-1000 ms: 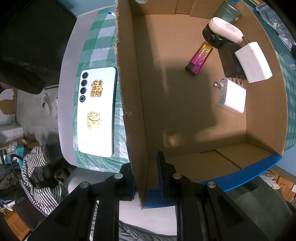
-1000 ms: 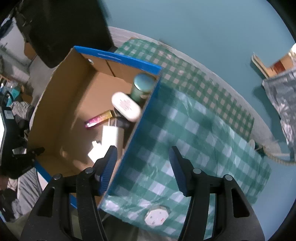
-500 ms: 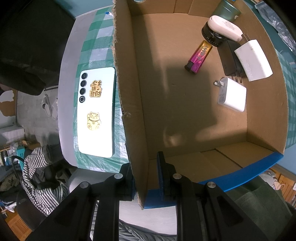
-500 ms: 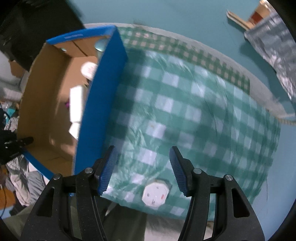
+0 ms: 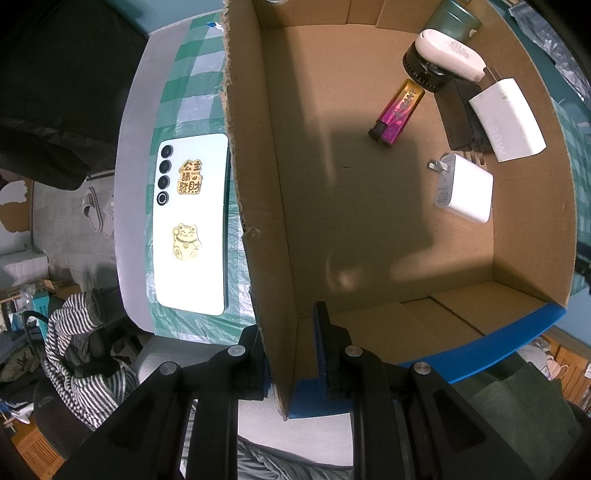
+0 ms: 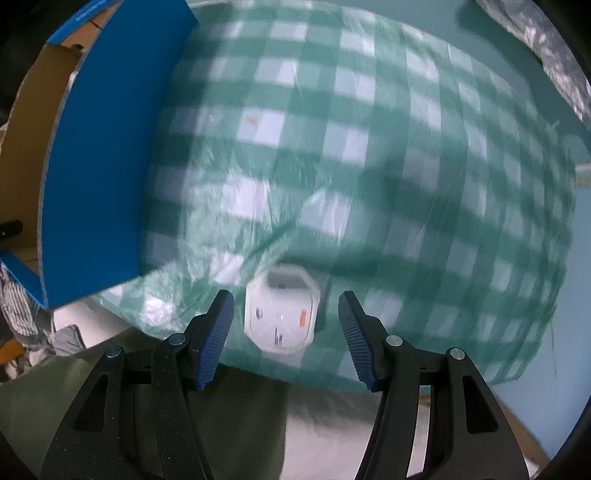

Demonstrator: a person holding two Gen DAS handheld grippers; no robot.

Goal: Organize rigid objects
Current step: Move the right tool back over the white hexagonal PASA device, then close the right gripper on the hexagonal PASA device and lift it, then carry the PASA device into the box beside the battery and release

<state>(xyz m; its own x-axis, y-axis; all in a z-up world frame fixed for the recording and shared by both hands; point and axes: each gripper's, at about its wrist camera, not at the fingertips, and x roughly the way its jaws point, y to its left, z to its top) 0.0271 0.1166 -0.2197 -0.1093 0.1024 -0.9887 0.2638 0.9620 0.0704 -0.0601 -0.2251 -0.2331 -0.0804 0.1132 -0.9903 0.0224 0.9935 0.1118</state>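
Observation:
My left gripper (image 5: 291, 350) is shut on the near wall of an open cardboard box (image 5: 258, 206) with blue outer faces. Inside lie a pink lighter (image 5: 397, 112), two white chargers (image 5: 465, 188) (image 5: 508, 120), a black adapter (image 5: 460, 114), a white oval case (image 5: 450, 55) on a black round thing and a green can (image 5: 456, 16). A white phone (image 5: 190, 223) lies left of the box. My right gripper (image 6: 286, 326) is open, with a white octagonal plug adapter (image 6: 282, 308) between its fingers on the checked cloth. The view is blurred.
The green checked cloth (image 6: 369, 166) covers the table, its front edge close below the adapter. The box's blue wall (image 6: 107, 162) stands left of the right gripper. A striped garment (image 5: 77, 343) hangs on a chair below the table edge.
My right gripper has swung away from the box and down toward the white plug adapter, which now sits between its open fingers. The left gripper and box have barely moved.

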